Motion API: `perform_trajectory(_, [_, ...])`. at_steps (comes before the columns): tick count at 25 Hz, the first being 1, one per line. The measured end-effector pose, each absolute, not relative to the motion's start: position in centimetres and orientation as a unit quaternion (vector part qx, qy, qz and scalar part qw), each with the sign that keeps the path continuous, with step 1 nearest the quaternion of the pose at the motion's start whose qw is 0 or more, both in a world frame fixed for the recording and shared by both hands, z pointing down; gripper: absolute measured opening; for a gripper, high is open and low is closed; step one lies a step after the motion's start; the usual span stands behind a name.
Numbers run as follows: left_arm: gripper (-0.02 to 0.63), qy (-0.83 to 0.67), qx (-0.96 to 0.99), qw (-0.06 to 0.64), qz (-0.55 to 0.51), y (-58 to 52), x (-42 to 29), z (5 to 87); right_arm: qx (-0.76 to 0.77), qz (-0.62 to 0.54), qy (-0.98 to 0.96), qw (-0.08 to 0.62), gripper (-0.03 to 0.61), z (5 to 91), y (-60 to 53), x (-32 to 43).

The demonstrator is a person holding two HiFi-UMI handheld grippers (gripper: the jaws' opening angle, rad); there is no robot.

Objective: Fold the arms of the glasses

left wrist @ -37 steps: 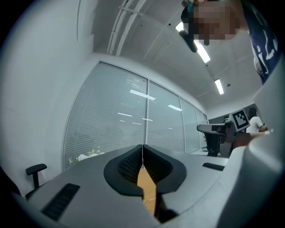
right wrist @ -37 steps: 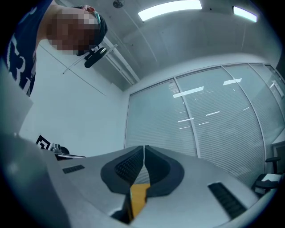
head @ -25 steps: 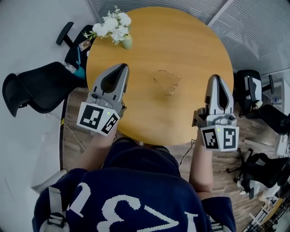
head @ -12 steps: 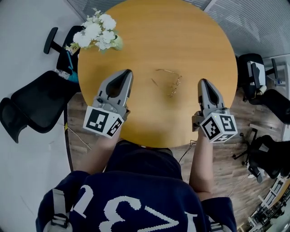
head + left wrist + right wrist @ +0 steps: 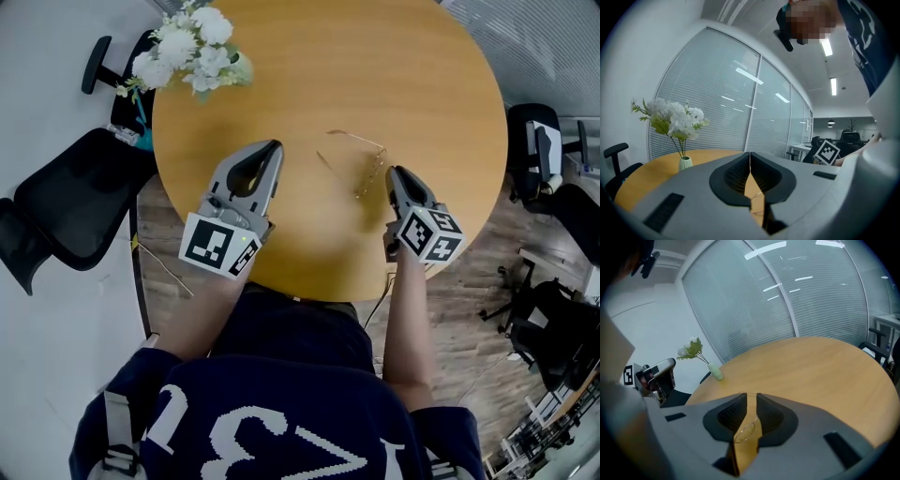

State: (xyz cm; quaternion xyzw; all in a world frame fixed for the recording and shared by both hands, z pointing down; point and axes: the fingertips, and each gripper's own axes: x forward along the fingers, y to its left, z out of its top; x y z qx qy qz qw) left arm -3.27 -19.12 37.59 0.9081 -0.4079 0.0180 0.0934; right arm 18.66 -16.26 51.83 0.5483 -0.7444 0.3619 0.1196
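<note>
the glasses (image 5: 373, 164) lie on the round table (image 5: 450, 112), arms unfolded, between both grippers. the left gripper (image 5: 271, 148), fingers together, stays well left of them. the right gripper (image 5: 394, 172), fingers slightly apart and empty, is just right of them.

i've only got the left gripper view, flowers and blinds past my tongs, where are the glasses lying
observer: The head view shows the glasses flat on the round table. They lie to the right of your left gripper and nearer the right gripper.
operator: arms folded yet
observer: No, in the head view both arms look spread open.
operator: what's the right one doing
observer: In the right gripper view its tongs stand slightly apart with nothing gripped. A lens shows on the table through the gap.
</note>
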Motion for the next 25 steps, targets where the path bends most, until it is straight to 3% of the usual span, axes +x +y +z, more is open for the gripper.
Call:
perform_trajectory(9, [0.017,-0.402,0.907,0.121,0.042,-19.2,-2.6,40.4,0.500,0.495,-0.707,0.079,0.115,56.7,-16.1,18.1])
perform_trajectory(14, [0.017,-0.396,0.908,0.128,0.048,-18.9,-2.2,41.1,0.458,0.588,-0.667,0.014,0.124,58.2,-15.6,17.4])
perform_trajectory(18, [0.017,-0.393,0.909,0.129,0.052,-18.7,-2.0,41.3,0.433,0.628,-0.646,-0.032,0.074,58.6,-15.7,16.9])
perform_trajectory(25, [0.017,-0.395,0.909,0.124,0.056,-18.7,-2.6,41.3,0.418,0.621,-0.661,-0.040,0.032,57.6,-15.3,16.5])
